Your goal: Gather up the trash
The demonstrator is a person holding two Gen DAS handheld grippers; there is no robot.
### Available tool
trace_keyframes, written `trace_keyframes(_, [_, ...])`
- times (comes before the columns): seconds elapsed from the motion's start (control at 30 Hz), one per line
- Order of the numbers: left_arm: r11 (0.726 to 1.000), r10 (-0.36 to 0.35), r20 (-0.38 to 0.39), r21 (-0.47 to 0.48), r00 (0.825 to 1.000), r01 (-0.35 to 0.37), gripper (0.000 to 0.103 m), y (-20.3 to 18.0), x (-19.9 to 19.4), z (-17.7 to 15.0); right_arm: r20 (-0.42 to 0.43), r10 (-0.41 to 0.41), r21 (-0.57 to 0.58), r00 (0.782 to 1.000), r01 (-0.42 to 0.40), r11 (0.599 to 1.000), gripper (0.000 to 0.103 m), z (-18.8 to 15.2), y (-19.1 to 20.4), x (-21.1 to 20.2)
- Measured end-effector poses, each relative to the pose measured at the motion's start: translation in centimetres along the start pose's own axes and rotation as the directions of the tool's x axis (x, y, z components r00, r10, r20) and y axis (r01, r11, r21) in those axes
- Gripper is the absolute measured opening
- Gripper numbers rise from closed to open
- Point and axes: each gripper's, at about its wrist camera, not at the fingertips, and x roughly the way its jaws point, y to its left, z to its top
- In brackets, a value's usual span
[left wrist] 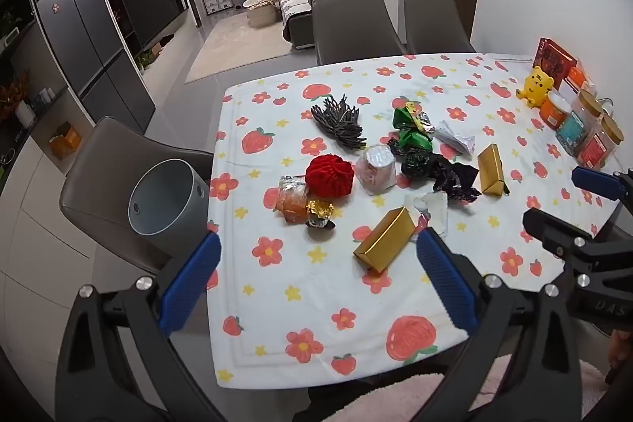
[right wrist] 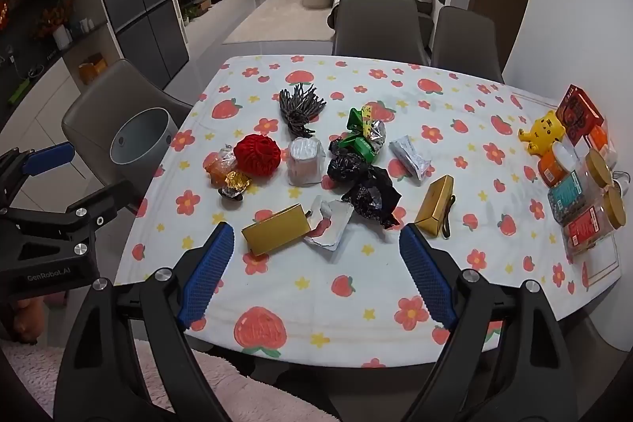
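Observation:
Trash lies mid-table: a gold box (left wrist: 384,244) (right wrist: 275,229) nearest me, a second gold box (left wrist: 491,169) (right wrist: 436,205), black crumpled wrappers (left wrist: 439,172) (right wrist: 366,186), green wrappers (left wrist: 411,131) (right wrist: 362,137), a red ball (left wrist: 329,176) (right wrist: 257,150), a foil-lidded cup (left wrist: 376,169) (right wrist: 304,161), gold foil (left wrist: 319,211) (right wrist: 236,182) and a dark twig bundle (left wrist: 339,121) (right wrist: 299,107). A grey bin (left wrist: 166,196) (right wrist: 138,141) stands on the chair at the left. My left gripper (left wrist: 318,277) is open above the near table edge. My right gripper (right wrist: 316,271) is open, also empty.
Jars (right wrist: 581,200), a yellow bear toy (left wrist: 537,86) (right wrist: 545,133) and red boxes (right wrist: 577,113) line the table's right edge. Grey chairs (right wrist: 378,26) stand at the far side and left. The flowered tablecloth (left wrist: 316,311) covers the table.

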Motion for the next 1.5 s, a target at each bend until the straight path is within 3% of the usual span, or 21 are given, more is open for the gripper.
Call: trace_keyframes(1.5, [1.000, 0.017, 0.002, 0.011, 1.000, -0.017, 0.099, -0.06, -0.03, -0.04, 0.017, -0.004, 0.003, 1.000, 0.004, 1.000, 0.083, 0.02, -0.59, -0.77])
